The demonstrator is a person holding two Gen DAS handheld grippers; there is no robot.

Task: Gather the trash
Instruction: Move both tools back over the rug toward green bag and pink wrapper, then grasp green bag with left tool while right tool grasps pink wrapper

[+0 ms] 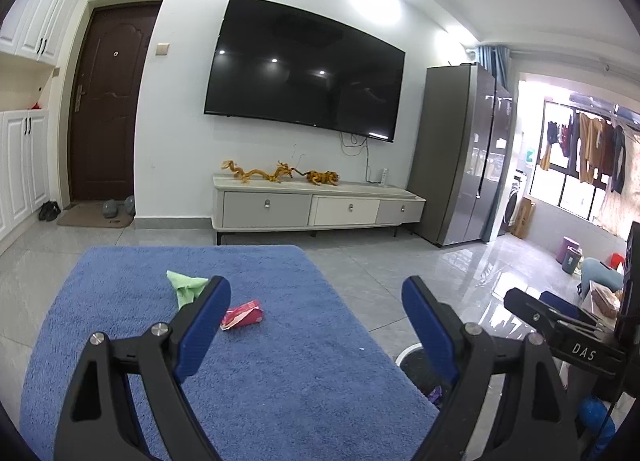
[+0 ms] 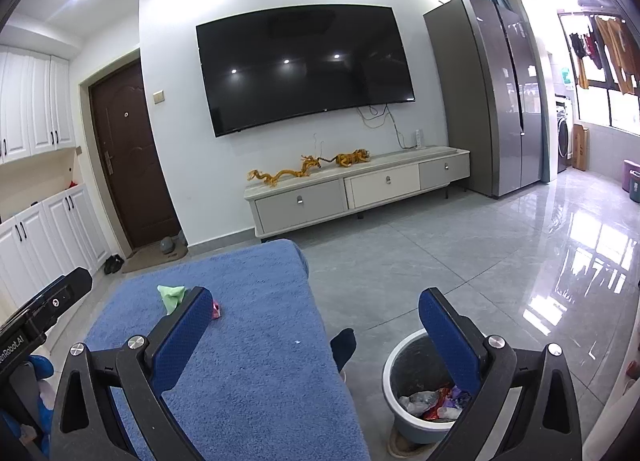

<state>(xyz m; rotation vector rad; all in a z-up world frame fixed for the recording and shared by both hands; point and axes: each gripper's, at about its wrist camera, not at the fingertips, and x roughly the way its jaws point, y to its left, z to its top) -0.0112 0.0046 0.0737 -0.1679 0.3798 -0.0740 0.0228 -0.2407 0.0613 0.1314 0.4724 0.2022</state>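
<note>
A red wrapper (image 1: pixel 243 313) and a crumpled green paper (image 1: pixel 184 285) lie on the blue towel-covered table (image 1: pixel 280 361). My left gripper (image 1: pixel 316 307) is open and empty above the table, just right of the wrapper. My right gripper (image 2: pixel 316 319) is open and empty over the table's right edge. The green paper (image 2: pixel 171 296) and a corner of the red wrapper (image 2: pixel 216 309) also show in the right wrist view. A grey trash bin (image 2: pixel 404 365) with several wrappers inside stands on the floor right of the table. The right gripper also shows in the left wrist view (image 1: pixel 560 317).
A TV cabinet (image 1: pixel 316 205) with golden ornaments stands under a wall TV (image 1: pixel 308 65). A grey fridge (image 1: pixel 460 153) is to the right, a brown door (image 1: pixel 108 101) to the left. A dark socked foot (image 2: pixel 344 347) shows beside the table. Tiled floor (image 2: pixel 460 261) surrounds the table.
</note>
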